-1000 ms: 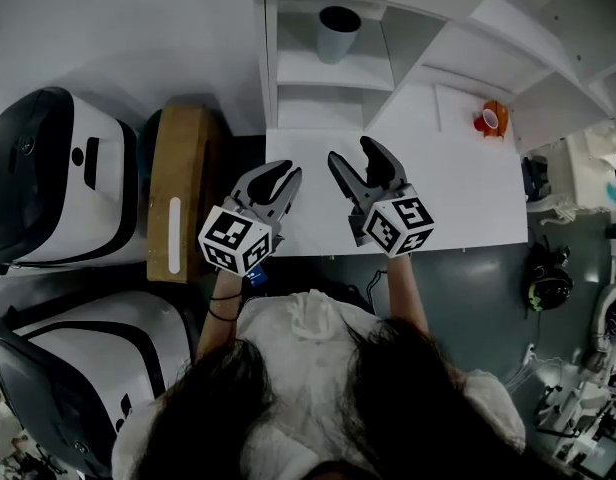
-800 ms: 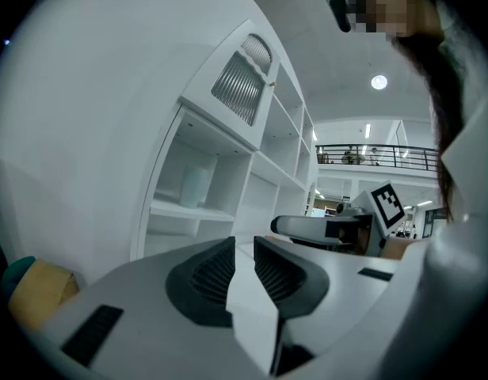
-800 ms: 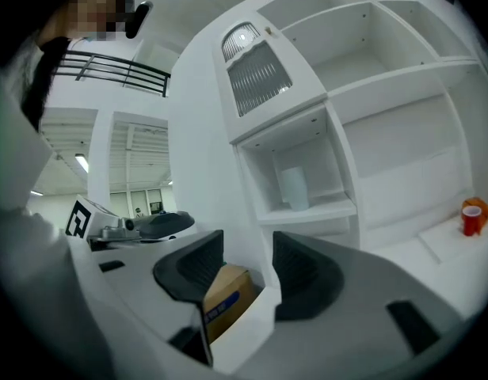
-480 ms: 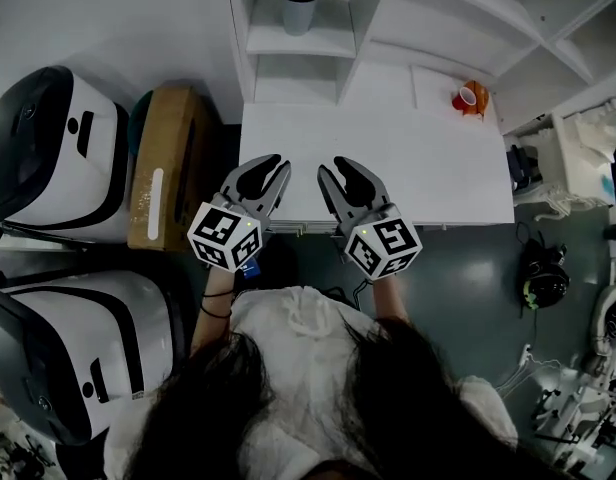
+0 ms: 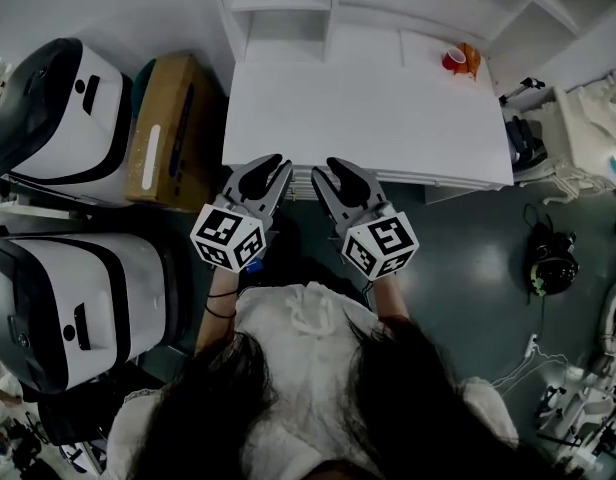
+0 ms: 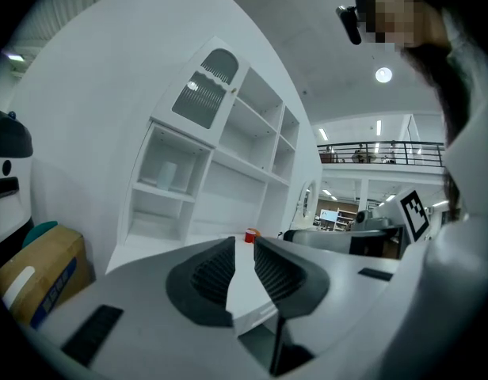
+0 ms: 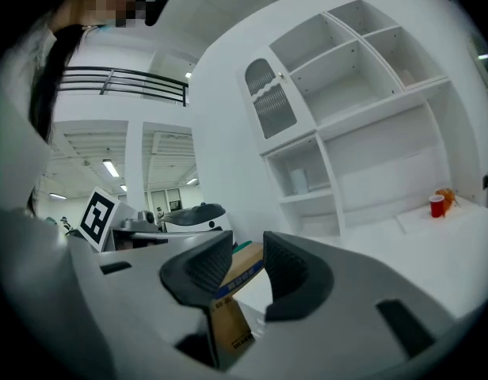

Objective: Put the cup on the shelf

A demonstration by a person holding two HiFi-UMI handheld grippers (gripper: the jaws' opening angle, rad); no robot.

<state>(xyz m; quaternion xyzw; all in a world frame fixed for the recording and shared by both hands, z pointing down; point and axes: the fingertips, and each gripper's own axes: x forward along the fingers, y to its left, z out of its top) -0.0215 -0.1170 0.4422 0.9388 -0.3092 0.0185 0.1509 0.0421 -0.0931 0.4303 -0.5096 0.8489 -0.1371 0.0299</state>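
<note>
Now, table [image 5: 388, 118]: a white top, bare except at its far right corner.
Shelf unit [image 5: 288, 13]: white, standing along the far edge of the table, split into open compartments.
Grey cup [image 6: 166, 175]: upright on a shelf in the far left compartment, well apart from both grippers.
Red cup [image 5: 454, 59]: at the far right corner of the table, with something orange just beside it.
Cardboard box [image 5: 168, 128]: brown, just left of the table.
Machines [image 5: 63, 118]: two white-and-black housings, left of the box, one far and one near.
Floor [image 5: 468, 258]: dark grey, showing to the near and right of the table.
Room beyond: a bright hall with ceiling lights and a balcony rail [image 6: 386, 145].
Left gripper [image 6: 244, 248]: held at the near edge of the table and pointing toward the shelf unit. Its jaws are drawn together to a thin slit, with nothing in them and touching nothing.
Right gripper [image 7: 248, 244]: just right of the left one, also at the near edge. Its jaws have just been closing and stand nearly together with a narrow gap. Nothing sits between them, and the cardboard box shows far behind the gap.
</note>
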